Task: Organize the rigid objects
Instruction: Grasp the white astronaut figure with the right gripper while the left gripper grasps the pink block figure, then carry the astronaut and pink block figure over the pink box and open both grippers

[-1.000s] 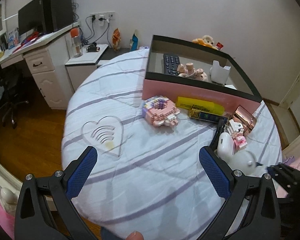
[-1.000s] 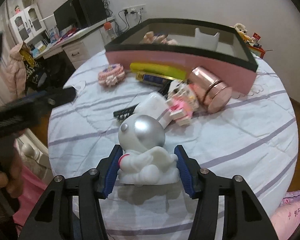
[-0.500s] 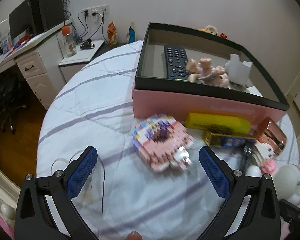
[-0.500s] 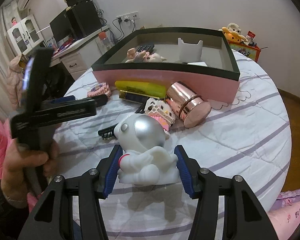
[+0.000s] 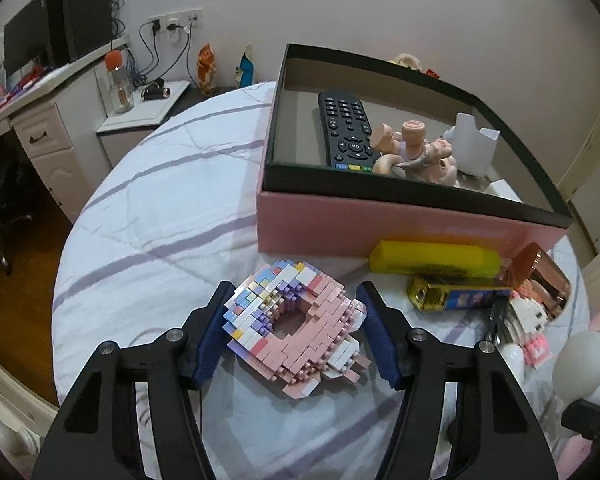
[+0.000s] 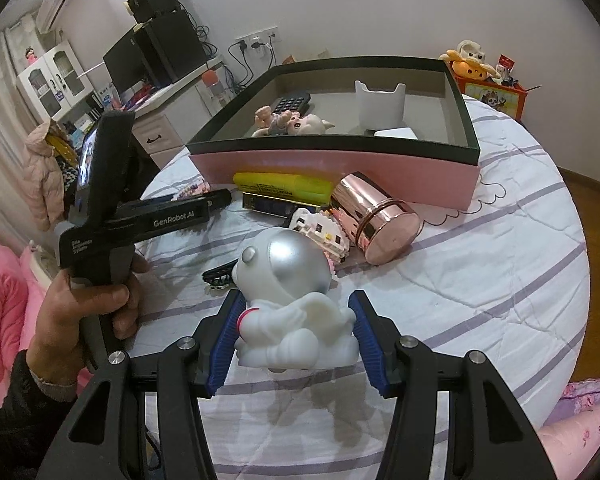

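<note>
A pink and pastel brick-built donut (image 5: pixel 290 326) lies on the striped bedcover in front of the pink box (image 5: pixel 400 226). My left gripper (image 5: pixel 294 332) has closed around it, blue pads against both sides. My right gripper (image 6: pixel 296 338) is shut on a white astronaut figure with a silver visor (image 6: pixel 288 300) and holds it just above the cover. The box holds a black remote (image 5: pixel 346 128), a doll (image 5: pixel 414 152) and a white holder (image 5: pixel 474 146). The left gripper also shows in the right wrist view (image 6: pixel 204 202).
In front of the box lie a yellow case (image 5: pixel 436 258), a gold and blue pack (image 5: pixel 452 296), a rose-gold cylinder (image 6: pixel 374 216), a small brick-built figure (image 6: pixel 320 232) and a black comb (image 6: pixel 218 274). A desk and nightstand (image 5: pixel 140 116) stand far left.
My left gripper moved forward to the donut and its jaws closed from wide open onto it. My right gripper has kept hold of the astronaut and lifted slightly.
</note>
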The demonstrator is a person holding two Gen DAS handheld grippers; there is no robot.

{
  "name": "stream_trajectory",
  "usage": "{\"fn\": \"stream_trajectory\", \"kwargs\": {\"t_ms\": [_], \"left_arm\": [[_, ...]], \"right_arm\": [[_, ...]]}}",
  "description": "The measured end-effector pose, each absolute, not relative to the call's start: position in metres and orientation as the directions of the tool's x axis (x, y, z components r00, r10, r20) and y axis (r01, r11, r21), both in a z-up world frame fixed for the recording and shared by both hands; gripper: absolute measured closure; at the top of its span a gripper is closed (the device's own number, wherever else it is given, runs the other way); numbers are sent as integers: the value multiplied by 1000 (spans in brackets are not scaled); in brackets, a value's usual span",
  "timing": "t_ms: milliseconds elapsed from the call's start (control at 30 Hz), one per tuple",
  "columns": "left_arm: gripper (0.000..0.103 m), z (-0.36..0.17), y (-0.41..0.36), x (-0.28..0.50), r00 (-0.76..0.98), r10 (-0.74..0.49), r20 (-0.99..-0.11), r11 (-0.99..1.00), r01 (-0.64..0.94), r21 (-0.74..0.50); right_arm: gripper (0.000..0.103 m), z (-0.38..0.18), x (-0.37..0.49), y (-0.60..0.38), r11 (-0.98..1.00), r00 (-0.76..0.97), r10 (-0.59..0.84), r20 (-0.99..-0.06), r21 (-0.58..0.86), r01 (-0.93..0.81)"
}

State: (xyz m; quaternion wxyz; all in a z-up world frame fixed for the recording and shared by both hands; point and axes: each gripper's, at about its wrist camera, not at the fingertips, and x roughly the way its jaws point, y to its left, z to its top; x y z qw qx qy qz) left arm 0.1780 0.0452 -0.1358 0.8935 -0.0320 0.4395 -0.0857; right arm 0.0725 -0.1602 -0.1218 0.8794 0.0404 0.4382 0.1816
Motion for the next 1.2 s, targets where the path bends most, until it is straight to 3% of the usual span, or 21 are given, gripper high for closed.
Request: {"fn": "stream_trajectory", "kwargs": {"t_ms": [300,633,1200], "left_arm": [[40,-121,47,144,605,-208,-769,978,133,-160],[40,-66,40,121,663,-247,-707,969,190,-161],[40,-2,-5,203,697,-303,-650,949,281,-142]], "right_arm": [[48,-108,59,-157,923,576,375,-726,237,-303],[48,-79,57,-163,927,631,367,-683,214,-307],[48,-28,160,-176,942,697,324,-640,145,-304]]}}
